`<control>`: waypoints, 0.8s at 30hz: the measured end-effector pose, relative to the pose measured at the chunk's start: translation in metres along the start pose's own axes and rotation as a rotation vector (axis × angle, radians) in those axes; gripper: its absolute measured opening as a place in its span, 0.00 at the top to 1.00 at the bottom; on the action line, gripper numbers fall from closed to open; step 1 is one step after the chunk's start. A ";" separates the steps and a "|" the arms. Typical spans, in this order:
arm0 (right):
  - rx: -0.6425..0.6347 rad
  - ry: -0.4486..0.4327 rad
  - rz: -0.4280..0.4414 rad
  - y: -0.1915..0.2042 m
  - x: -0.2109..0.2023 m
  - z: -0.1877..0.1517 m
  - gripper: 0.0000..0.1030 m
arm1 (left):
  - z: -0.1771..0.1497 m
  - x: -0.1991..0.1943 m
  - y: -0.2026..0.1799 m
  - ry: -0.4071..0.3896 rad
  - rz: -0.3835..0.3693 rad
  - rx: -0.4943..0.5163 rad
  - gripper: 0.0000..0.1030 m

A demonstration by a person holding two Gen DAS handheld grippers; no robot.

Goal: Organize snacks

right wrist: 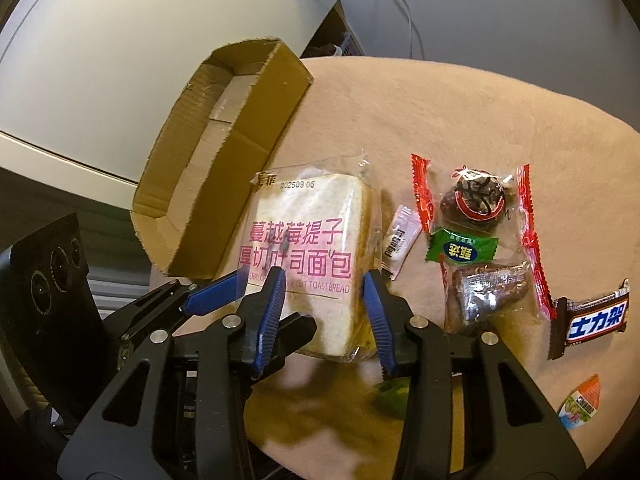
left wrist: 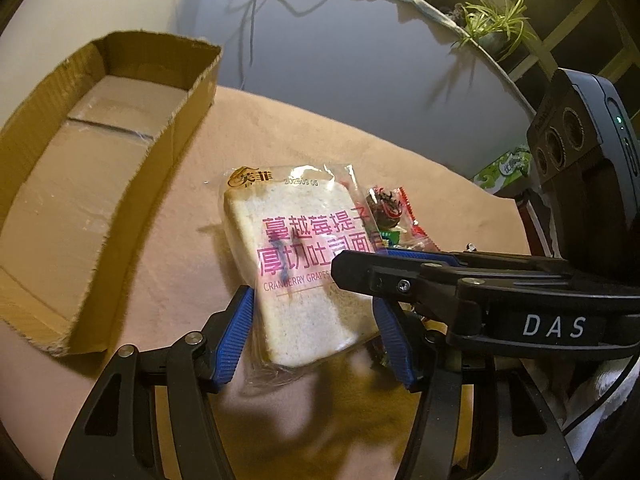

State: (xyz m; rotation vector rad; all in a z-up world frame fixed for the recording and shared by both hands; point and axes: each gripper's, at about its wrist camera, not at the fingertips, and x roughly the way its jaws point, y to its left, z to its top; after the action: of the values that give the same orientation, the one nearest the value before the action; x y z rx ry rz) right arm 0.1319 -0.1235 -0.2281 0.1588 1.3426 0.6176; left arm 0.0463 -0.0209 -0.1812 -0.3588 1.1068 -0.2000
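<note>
While the beige cloth (right wrist: 460,112) spreads across the whole middle of both views, the open cardboard box (left wrist: 100,168) takes the upper left of the left wrist frame, its floor bare and taped down the centre, its near corner ragged. It sits just left of the snacks, standing on the cloth.

Next in size, the bread packet (right wrist: 308,264), a thick slice of toast in clear wrap with pink lettering, lies flat at frame centre, its top edge near the box wall but apart from it. And both tools are on it! The left gripper (left wrist: 316,336) straddles the packet's lower end, blue pads on either side of the slice; whether they press on the wrap or only bracket it, I cannot tell. The right gripper (right wrist: 326,312) comes in from the lower middle of its own frame, pads flanking the lower right part of the packet, and again I cannot tell whether they are pressing on it. In the left wrist view, that right tool reaches in from the right edge, its tip lying over the packet's right side.

To the right of the bread, a long clear bag with red edges (right wrist: 484,240) holds dark wrapped sweets and a green candy (right wrist: 462,249). Between bag and bread lies a small white sachet (right wrist: 400,242). At far right sits a black chocolate bar (right wrist: 592,320), and at lower right a small orange-topped packet (right wrist: 582,404).
</note>
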 end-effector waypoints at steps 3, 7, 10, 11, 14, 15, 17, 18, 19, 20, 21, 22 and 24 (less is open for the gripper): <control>-0.011 -0.017 0.004 0.005 -0.009 -0.001 0.58 | 0.000 -0.010 -0.003 -0.026 -0.002 0.008 0.42; -0.039 -0.041 0.007 0.015 -0.024 -0.002 0.58 | -0.001 -0.027 -0.005 -0.066 0.001 0.025 0.42; -0.056 -0.057 0.013 0.025 -0.032 0.000 0.58 | 0.000 -0.039 -0.005 -0.096 0.009 0.029 0.42; -0.063 -0.062 0.015 0.029 -0.034 0.001 0.58 | 0.001 -0.042 -0.003 -0.107 0.012 0.026 0.42; -0.092 -0.075 0.020 0.044 -0.038 0.007 0.58 | 0.003 -0.053 0.002 -0.134 0.019 0.015 0.42; -0.101 -0.077 0.020 0.047 -0.038 0.008 0.58 | 0.003 -0.055 0.005 -0.141 0.022 0.011 0.42; -0.122 -0.080 0.025 0.058 -0.037 0.013 0.58 | 0.003 -0.062 0.013 -0.158 0.031 0.003 0.42; -0.129 -0.080 0.028 0.062 -0.036 0.015 0.58 | 0.004 -0.065 0.016 -0.165 0.036 -0.002 0.42; -0.136 -0.079 0.032 0.066 -0.035 0.017 0.58 | 0.004 -0.067 0.019 -0.171 0.040 -0.008 0.42; -0.145 -0.078 0.035 0.070 -0.033 0.020 0.58 | 0.005 -0.069 0.023 -0.176 0.045 -0.015 0.42; -0.155 -0.075 0.039 0.075 -0.030 0.022 0.58 | 0.006 -0.071 0.028 -0.182 0.051 -0.023 0.42; -0.162 -0.073 0.040 0.080 -0.028 0.024 0.58 | 0.007 -0.072 0.031 -0.185 0.056 -0.028 0.42; -0.180 -0.065 0.043 0.089 -0.020 0.028 0.58 | 0.008 -0.074 0.040 -0.193 0.069 -0.041 0.42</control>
State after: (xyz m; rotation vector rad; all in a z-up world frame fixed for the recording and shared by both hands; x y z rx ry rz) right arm 0.1272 -0.0533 -0.1637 0.0608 1.2169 0.7598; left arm 0.0203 0.0423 -0.1310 -0.3679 0.9327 -0.0793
